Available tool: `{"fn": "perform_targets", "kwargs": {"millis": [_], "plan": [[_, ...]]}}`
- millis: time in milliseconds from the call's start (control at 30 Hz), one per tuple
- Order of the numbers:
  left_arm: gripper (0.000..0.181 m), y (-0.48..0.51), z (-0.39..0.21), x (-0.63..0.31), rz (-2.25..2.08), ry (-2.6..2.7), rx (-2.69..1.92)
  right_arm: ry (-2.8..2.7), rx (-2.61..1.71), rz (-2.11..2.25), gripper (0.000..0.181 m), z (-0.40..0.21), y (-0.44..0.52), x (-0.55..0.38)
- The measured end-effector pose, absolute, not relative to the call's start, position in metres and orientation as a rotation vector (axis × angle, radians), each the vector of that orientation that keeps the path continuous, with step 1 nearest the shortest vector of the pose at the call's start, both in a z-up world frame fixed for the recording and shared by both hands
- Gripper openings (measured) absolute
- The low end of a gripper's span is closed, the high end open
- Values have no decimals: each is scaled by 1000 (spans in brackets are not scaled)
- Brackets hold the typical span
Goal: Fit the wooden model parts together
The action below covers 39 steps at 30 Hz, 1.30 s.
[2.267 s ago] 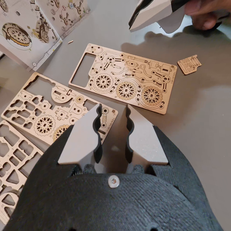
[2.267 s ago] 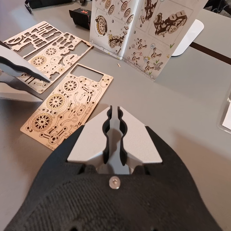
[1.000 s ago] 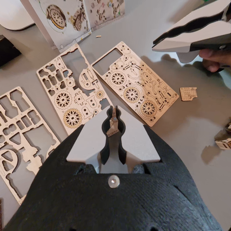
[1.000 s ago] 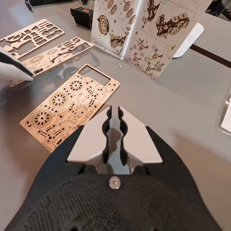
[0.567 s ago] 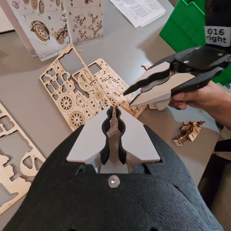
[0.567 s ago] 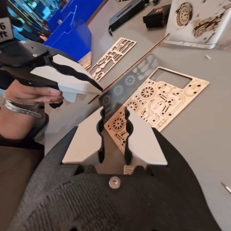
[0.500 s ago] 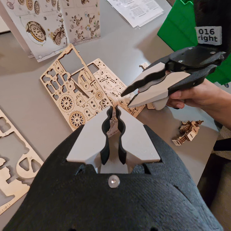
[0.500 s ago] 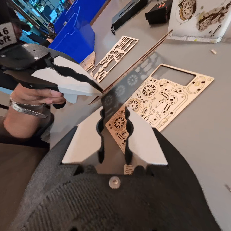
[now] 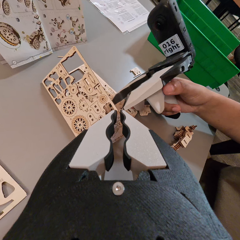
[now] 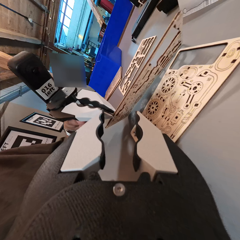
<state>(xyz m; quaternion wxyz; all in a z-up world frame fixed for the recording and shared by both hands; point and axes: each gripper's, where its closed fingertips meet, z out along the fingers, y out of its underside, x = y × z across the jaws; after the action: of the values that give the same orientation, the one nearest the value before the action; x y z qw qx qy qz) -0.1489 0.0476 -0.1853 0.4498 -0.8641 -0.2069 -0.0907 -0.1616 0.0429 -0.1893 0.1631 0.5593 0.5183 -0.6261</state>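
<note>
My left gripper [image 9: 117, 111] is shut on the corner of a wooden parts sheet [image 9: 80, 98] with gear wheels and holds it tilted up off the grey table. In the right wrist view the sheet [image 10: 149, 80] shows edge-on, with the left gripper [image 10: 111, 111] clamped on its near corner. My right gripper [image 10: 120, 114] is open, its tips at that same corner; from the left wrist view it [image 9: 119, 103] sits at the sheet's right edge. A second parts sheet [image 10: 194, 93] lies flat underneath. A small assembled wooden model [image 9: 184, 135] lies to the right.
An instruction booklet [image 9: 39, 23] stands at the back, with a paper sheet [image 9: 120, 11] beside it. A green bin [image 9: 207, 45] is at the right, a blue bin [image 10: 107, 58] at the left. Small loose wooden pieces [image 9: 135, 71] and more cut sheets [image 10: 139, 61] lie on the table.
My left gripper shut on the sheet's corner and lifted it off the table. My right gripper opened and swung over to the sheet's held corner.
</note>
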Motion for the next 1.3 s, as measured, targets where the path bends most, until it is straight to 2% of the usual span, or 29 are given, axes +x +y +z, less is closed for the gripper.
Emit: {"fn": "perform_targets", "kwargs": {"millis": [33,400,467,533,600,667,700,733,767,833,933,1033,1233,1300], "plan": [[1,48,-185,-148,-230,-507,-2134,1464,1603,-1783,44,-190,44,-162],[2,54,-189,-131,-325,-423,-2104,1399,1637,-1697,42,-203,50,-160],[2,56,-192,-126,-333,-394,-2112,1369,1623,-1690,36,-204,48,-159],[3,58,-196,-122,-326,-364,-2125,1381,1616,-1691,12,-204,47,-158],[4,60,-194,-121,-329,-356,-2096,1402,1631,-1703,9,-204,50,-160],[18,62,-180,-121,-396,-361,-1992,1411,1636,-1743,4,-199,55,-162],[33,62,-171,-125,-413,-378,-1924,1408,1633,-1776,2,-196,59,-164],[55,61,-162,-134,-398,-409,-1852,1400,1622,-1815,0,-191,64,-165],[68,57,-156,-150,-349,-469,-1780,1388,1606,-1858,0,-186,68,-167],[76,45,-151,-178,-285,-571,-1666,1391,1586,-1920,0,-179,76,-169],[92,36,-175,-191,-353,-663,-1705,1413,1512,-2009,0,-168,79,-168],[86,45,-182,-170,-606,-659,-1700,1392,1396,-2095,0,-154,73,-166],[5,52,-177,-140,-815,-548,-1671,1472,1368,-2080,4,-161,55,-165],[0,50,-176,-141,-782,-528,-1676,1480,1375,-2081,17,-162,55,-165]]}}
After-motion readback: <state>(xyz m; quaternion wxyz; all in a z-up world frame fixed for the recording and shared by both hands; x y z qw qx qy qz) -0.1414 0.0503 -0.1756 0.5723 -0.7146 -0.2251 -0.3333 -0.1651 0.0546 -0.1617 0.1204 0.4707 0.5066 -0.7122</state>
